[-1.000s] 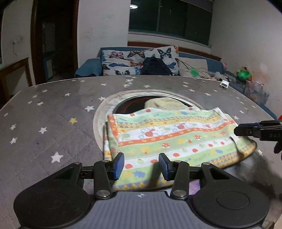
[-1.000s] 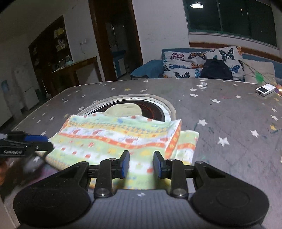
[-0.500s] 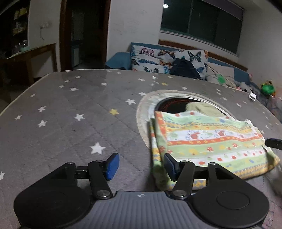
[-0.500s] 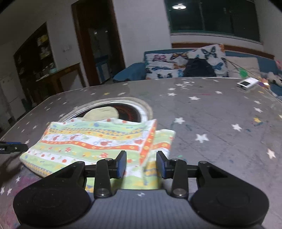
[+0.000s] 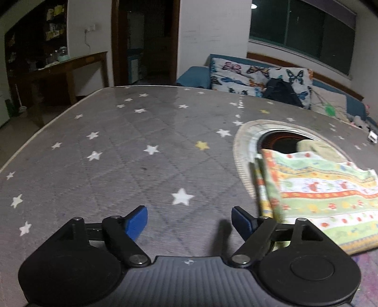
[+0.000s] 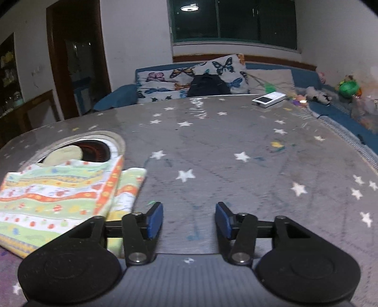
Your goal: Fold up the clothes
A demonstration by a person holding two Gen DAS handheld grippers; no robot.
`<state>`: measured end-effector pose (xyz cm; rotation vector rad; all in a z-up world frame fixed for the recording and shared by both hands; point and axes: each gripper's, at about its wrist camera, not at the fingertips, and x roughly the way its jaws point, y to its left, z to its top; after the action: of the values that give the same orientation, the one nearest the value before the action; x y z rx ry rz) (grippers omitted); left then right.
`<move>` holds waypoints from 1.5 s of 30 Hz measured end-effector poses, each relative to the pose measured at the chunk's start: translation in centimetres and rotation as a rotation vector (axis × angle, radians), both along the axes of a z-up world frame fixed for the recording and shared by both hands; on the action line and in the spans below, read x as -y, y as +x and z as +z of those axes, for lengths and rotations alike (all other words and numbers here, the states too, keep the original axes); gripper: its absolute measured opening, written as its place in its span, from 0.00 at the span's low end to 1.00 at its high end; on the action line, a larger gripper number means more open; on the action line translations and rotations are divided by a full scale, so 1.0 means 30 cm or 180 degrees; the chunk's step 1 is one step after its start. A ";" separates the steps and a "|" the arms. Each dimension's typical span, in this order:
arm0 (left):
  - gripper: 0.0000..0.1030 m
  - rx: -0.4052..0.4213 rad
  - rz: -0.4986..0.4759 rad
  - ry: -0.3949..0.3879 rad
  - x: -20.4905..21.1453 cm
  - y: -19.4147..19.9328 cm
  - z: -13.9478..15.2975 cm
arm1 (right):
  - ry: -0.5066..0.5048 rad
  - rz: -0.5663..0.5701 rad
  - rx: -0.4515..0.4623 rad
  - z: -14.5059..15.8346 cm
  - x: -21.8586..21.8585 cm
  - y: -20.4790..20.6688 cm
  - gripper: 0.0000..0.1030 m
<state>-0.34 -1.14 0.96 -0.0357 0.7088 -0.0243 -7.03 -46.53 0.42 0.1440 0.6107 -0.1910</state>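
Both grippers have swung outward off the cloth (image 5: 323, 191) and spread their jaws wider. Left gripper (image 5: 189, 223) hangs parted over bare table (image 5: 132, 151), cloth at its right. Right gripper (image 6: 189, 220), also parted and holding nothing, has the folded cloth (image 6: 59, 196) at its left, partly covering the round burner (image 6: 94, 151).

You are working in a home living room at night: a grey star-printed quilted table cover (image 6: 212, 146) fronts a blue sofa (image 6: 118, 96) with butterfly-print cushions (image 6: 165, 82), soft toys (image 6: 316, 94), a dark window (image 6: 234, 21) and a wooden doorway (image 5: 144, 42).
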 end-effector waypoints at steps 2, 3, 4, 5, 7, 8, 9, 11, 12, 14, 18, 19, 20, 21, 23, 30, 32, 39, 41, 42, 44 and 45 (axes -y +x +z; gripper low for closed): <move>0.84 0.0018 0.0018 0.0039 -0.006 0.005 -0.006 | -0.0024 -0.0027 -0.0013 -0.003 0.008 0.006 0.54; 0.87 0.0021 0.0041 0.0075 -0.008 0.008 -0.010 | -0.0036 -0.0040 -0.0020 -0.004 0.013 0.008 0.55; 0.88 0.0028 0.0063 0.0105 -0.010 0.011 -0.013 | -0.0048 -0.0054 -0.0027 -0.005 0.017 0.011 0.58; 0.89 0.0039 0.0074 0.0120 -0.013 0.015 -0.017 | -0.0060 -0.0067 -0.0034 -0.007 0.021 0.014 0.60; 0.97 0.0054 0.0098 0.0134 -0.019 0.022 -0.025 | -0.0084 -0.0094 -0.0047 -0.009 0.029 0.020 0.68; 0.98 0.0059 0.0117 0.0133 -0.024 0.026 -0.028 | -0.0096 -0.0107 -0.0054 -0.011 0.034 0.022 0.74; 0.99 0.0069 0.0124 0.0129 -0.029 0.028 -0.031 | -0.0108 -0.0120 -0.0061 -0.012 0.038 0.025 0.77; 1.00 0.0081 0.0130 0.0131 -0.037 0.034 -0.034 | -0.0132 -0.0147 -0.0074 -0.015 0.046 0.031 0.79; 1.00 0.0088 0.0137 0.0134 -0.040 0.037 -0.035 | -0.0144 -0.0161 -0.0081 -0.016 0.050 0.034 0.81; 1.00 0.0099 0.0145 0.0133 -0.046 0.043 -0.039 | -0.0165 -0.0186 -0.0094 -0.019 0.058 0.039 0.88; 1.00 0.0105 0.0162 0.0129 -0.055 0.057 -0.042 | -0.0160 -0.0222 -0.0124 -0.024 0.064 0.047 0.96; 1.00 0.0104 0.0168 0.0131 -0.057 0.061 -0.042 | -0.0158 -0.0231 -0.0131 -0.025 0.065 0.049 0.96; 1.00 0.0103 0.0182 0.0133 -0.060 0.066 -0.042 | -0.0157 -0.0240 -0.0138 -0.026 0.066 0.051 0.97; 1.00 0.0102 0.0199 0.0135 -0.063 0.071 -0.043 | -0.0156 -0.0249 -0.0146 -0.027 0.068 0.053 0.99; 1.00 0.0101 0.0248 0.0135 -0.072 0.081 -0.044 | -0.0153 -0.0267 -0.0160 -0.030 0.070 0.057 1.00; 1.00 0.0107 0.0389 0.0115 -0.099 0.103 -0.042 | -0.0151 -0.0279 -0.0168 -0.033 0.063 0.056 1.00; 1.00 0.0107 0.0415 0.0107 -0.105 0.107 -0.041 | -0.0154 -0.0279 -0.0172 -0.034 0.062 0.056 1.00; 1.00 0.0105 0.0417 0.0131 -0.102 0.110 -0.043 | -0.0172 -0.0280 -0.0186 -0.033 0.053 0.053 1.00; 1.00 0.0104 0.0417 0.0133 -0.102 0.110 -0.043 | -0.0170 -0.0279 -0.0183 -0.032 0.052 0.051 1.00; 1.00 0.0103 0.0416 0.0134 -0.102 0.111 -0.043 | -0.0169 -0.0279 -0.0180 -0.032 0.053 0.052 1.00; 1.00 0.0103 0.0416 0.0137 -0.101 0.111 -0.043 | -0.0171 -0.0279 -0.0177 -0.032 0.053 0.051 1.00; 1.00 0.0103 0.0416 0.0138 -0.101 0.111 -0.043 | -0.0173 -0.0279 -0.0176 -0.032 0.053 0.051 1.00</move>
<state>3.00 1.89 -0.31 -0.0400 0.6733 0.1152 -5.51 -48.11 -0.54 0.1134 0.6541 -0.2969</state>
